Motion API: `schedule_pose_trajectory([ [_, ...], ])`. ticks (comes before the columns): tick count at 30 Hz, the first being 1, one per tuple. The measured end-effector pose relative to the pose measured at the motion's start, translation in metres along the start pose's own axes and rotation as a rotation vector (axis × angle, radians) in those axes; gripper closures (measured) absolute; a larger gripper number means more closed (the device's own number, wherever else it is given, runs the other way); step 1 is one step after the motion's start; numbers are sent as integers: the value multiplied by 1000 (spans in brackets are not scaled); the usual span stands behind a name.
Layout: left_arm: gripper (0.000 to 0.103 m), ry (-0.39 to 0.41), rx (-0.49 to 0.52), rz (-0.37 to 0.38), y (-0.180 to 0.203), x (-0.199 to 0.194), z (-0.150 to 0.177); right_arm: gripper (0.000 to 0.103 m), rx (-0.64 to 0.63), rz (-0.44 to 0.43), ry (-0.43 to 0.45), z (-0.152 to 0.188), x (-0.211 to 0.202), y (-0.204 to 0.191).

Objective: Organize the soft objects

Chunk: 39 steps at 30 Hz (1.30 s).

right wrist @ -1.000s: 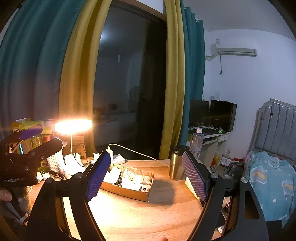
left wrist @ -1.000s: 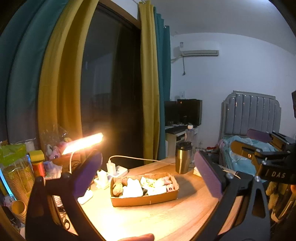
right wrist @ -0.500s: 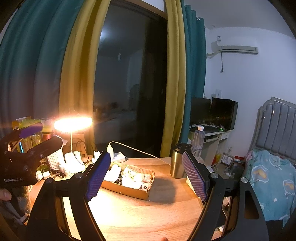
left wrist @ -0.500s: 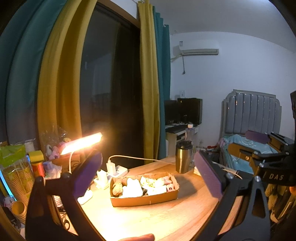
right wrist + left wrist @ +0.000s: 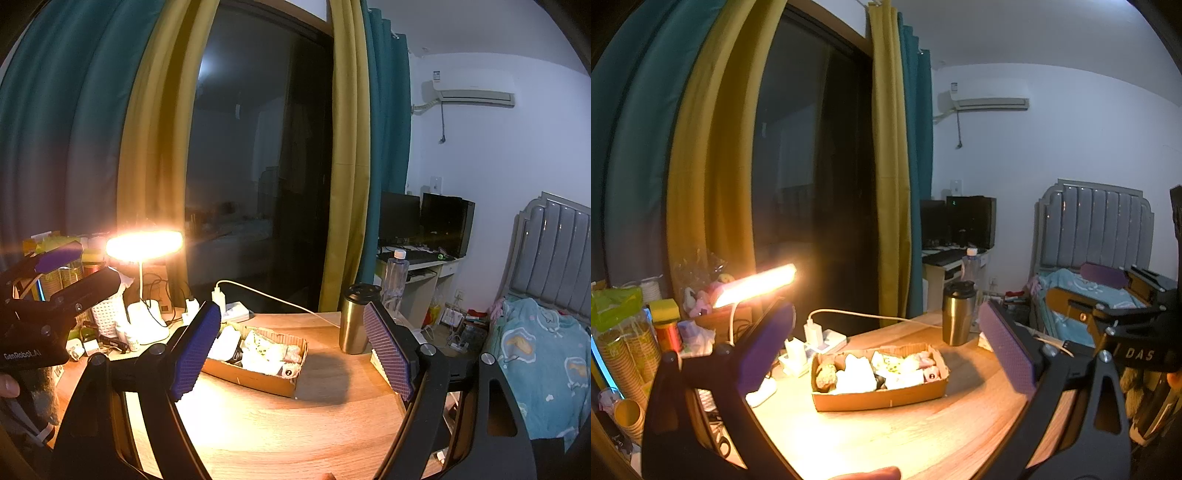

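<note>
A shallow cardboard box (image 5: 879, 397) lies on the round wooden table (image 5: 886, 435), filled with several small soft toys (image 5: 858, 371), white and pale. My left gripper (image 5: 886, 308) hovers short of the box, open, with nothing between its purple pads. In the right wrist view the same box (image 5: 255, 380) and its soft toys (image 5: 258, 350) sit ahead and slightly left. My right gripper (image 5: 291, 308) is open and empty too. Each gripper shows in the other's view: the right gripper (image 5: 1071, 286) at the far right, the left gripper (image 5: 94, 267) at the far left.
A steel tumbler (image 5: 956, 314) stands behind the box to the right. A lit desk lamp (image 5: 757, 286), a power strip (image 5: 820, 341) with a white cable, and cluttered cups and tins (image 5: 624, 354) crowd the left. A bed (image 5: 546, 343) is off to the right.
</note>
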<state>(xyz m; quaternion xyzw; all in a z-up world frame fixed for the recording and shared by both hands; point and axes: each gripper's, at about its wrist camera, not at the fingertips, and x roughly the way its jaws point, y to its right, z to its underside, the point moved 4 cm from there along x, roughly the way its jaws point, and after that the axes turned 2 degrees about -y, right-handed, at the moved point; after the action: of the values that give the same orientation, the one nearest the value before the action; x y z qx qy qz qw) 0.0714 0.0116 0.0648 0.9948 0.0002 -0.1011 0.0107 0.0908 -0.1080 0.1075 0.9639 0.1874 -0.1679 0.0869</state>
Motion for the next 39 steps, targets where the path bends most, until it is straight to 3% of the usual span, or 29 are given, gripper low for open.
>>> schedule_pose_trajectory([
  [39,2,2,7,-8,3,-2,1,21,0,1,-3,-2,1,0],
])
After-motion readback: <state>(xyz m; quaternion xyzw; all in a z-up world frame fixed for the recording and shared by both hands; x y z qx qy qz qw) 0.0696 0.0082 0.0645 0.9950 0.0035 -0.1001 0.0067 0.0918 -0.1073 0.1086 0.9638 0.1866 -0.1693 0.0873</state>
